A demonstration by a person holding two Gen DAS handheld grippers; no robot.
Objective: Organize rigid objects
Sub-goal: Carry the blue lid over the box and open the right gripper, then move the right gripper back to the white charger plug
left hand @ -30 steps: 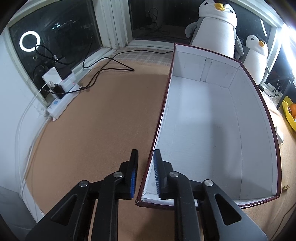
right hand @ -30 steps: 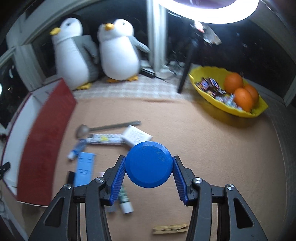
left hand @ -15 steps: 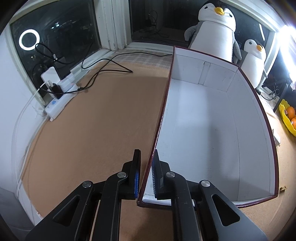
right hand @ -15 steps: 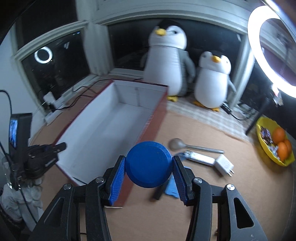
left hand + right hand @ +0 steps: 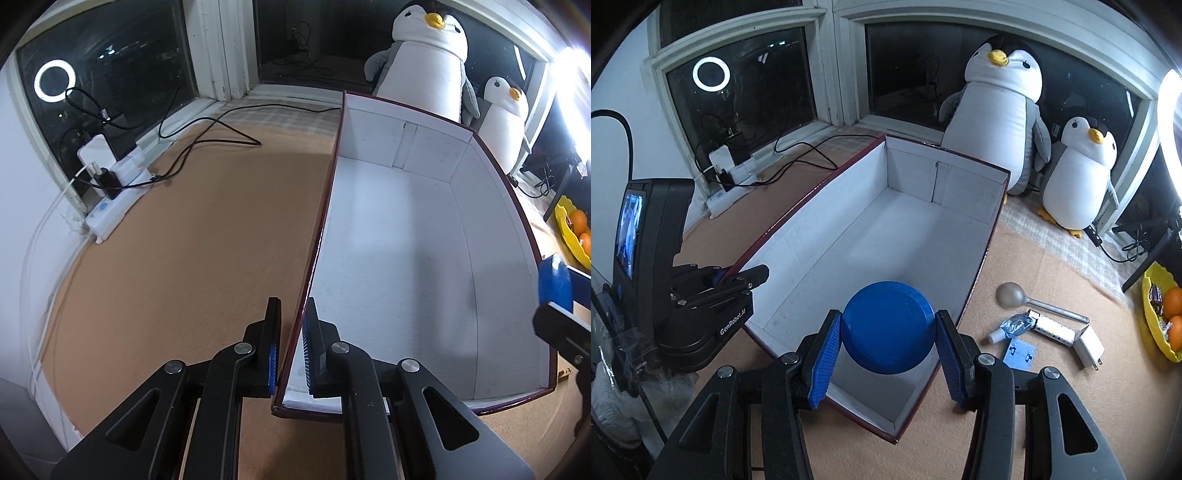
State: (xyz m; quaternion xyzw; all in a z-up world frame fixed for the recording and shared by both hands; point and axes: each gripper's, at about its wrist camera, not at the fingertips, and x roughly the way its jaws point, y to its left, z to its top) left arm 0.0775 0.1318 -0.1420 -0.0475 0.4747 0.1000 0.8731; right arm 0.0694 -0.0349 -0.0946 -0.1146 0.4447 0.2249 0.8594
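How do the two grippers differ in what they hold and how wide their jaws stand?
The left gripper is clamped nearly shut on the box wall; the right gripper stands wider, gripping a blue round lid above the box. Both have blue pads and black fingers.

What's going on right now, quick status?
Left hand-held gripper shut on box wall. Right hand-held gripper shut on blue disc, above open box. Box interior bare, nothing in the way.
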